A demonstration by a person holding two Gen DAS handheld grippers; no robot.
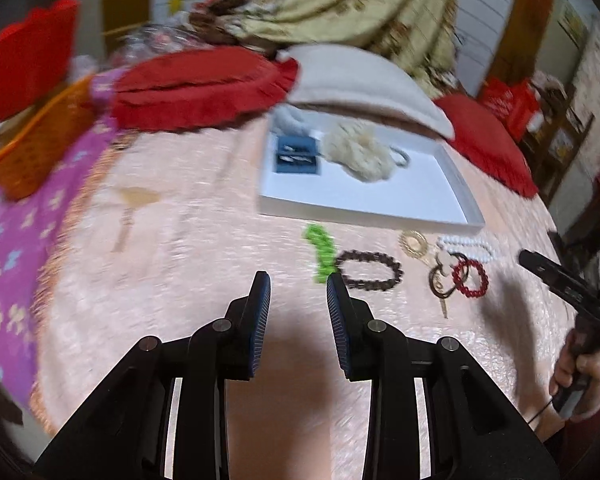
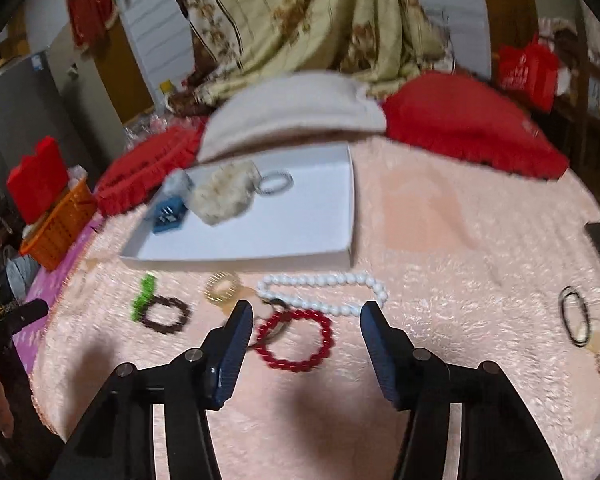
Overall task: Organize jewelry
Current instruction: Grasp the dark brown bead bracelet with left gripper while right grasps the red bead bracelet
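Note:
A white open box point(image 1: 452, 196) point(image 2: 300, 220) lies on the pink bedcover, holding a blue earring card point(image 1: 298, 156) point(image 2: 168, 216), a cream fluffy piece point(image 1: 360, 152) point(image 2: 224, 196) and a pale bead ring point(image 2: 276, 182). In front of it lie a green bracelet point(image 1: 320, 252) point(image 2: 143, 298), a dark brown bead bracelet point(image 1: 370, 272) point(image 2: 166, 314), a gold ring piece point(image 1: 414, 243) point(image 2: 222, 288), a white bead necklace point(image 1: 468, 246) point(image 2: 324, 292) and a red bead bracelet point(image 1: 470, 279) point(image 2: 296, 340). My left gripper point(image 1: 298, 280) is open and empty, near the green and brown bracelets. My right gripper point(image 2: 306, 310) is open, hovering over the red bracelet.
Red pillows point(image 1: 196, 84) point(image 2: 468, 120) and a white pillow point(image 1: 364, 80) lie behind the box. An orange basket point(image 1: 32, 148) point(image 2: 60, 228) stands at the left on a purple cloth point(image 1: 16, 240). A black hair tie point(image 2: 576, 320) lies at the right.

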